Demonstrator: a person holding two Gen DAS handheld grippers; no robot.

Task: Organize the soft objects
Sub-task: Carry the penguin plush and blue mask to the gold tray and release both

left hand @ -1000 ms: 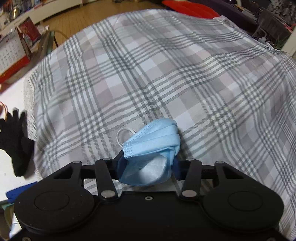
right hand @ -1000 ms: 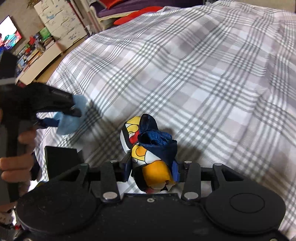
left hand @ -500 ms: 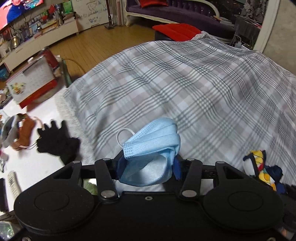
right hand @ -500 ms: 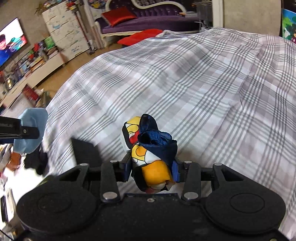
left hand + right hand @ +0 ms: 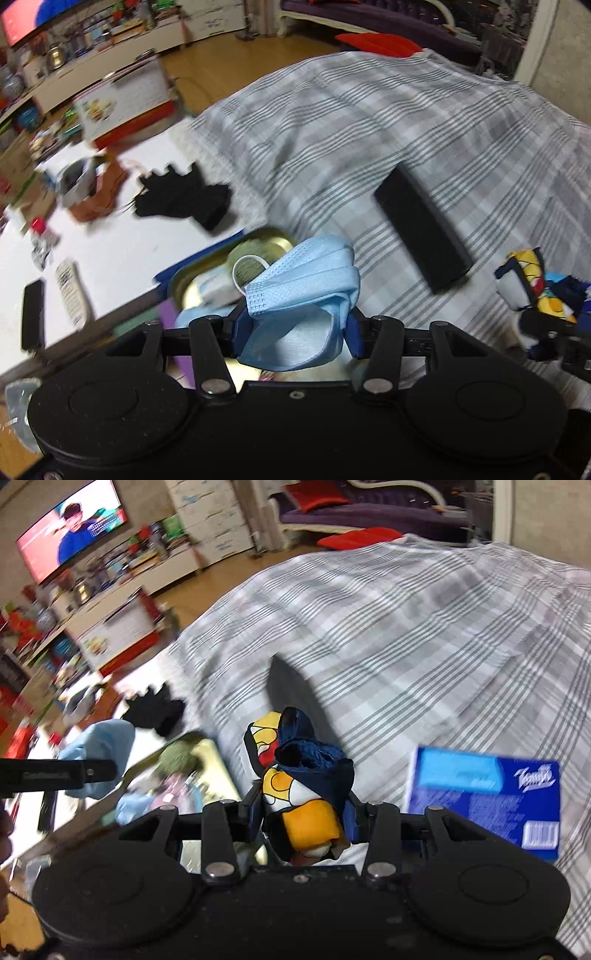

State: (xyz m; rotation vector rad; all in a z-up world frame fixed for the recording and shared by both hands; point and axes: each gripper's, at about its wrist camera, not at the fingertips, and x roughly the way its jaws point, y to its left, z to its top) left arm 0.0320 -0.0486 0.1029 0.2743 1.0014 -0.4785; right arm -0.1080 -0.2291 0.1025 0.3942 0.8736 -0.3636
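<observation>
While each claw grips one item — left claw [image 5: 295, 325] one blue mask [image 5: 303, 291], right claw [image 5: 301, 812] one patterned cloth [image 5: 295, 775].

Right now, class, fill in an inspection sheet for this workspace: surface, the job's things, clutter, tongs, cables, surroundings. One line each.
Surface: grey plaid blanket over a mound, beside a white tabletop.
Job's things: blue face mask in the left tongs; colourful cloth bundle in the right tongs; black glove on the tabletop; gold tin holding soft items.
Clutter: black rectangular object and blue tissue pack on the blanket; remote, phone.
Tongs: both shut on their loads.
Cables: nothing seen.
Surroundings: TV, purple sofa, wooden floor.
</observation>
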